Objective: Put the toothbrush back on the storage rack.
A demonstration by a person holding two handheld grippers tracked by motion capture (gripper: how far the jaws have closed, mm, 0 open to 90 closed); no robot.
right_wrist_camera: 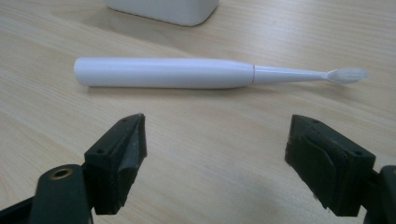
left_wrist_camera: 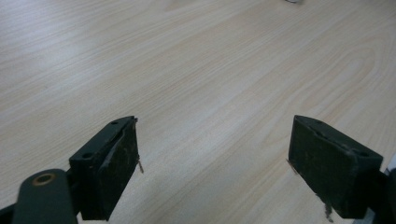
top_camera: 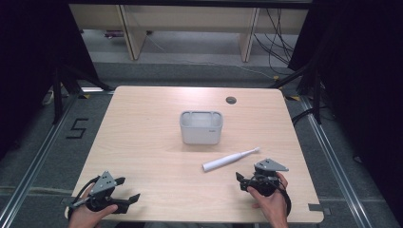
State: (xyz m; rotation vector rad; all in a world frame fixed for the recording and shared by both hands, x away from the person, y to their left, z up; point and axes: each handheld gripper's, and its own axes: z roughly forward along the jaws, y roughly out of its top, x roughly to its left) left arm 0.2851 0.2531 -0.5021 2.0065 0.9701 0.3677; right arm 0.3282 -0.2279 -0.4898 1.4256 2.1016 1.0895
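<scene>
Right gripper view has the white electric toothbrush lying flat on the counter just ahead of the right claw, long axis crosswise to its wide-open jaws, while the left claw, also open, sits well apart.

White electric toothbrush lies flat before white holder.

Right gripper view: white container cut off by top edge; only its base is visible.
</scene>
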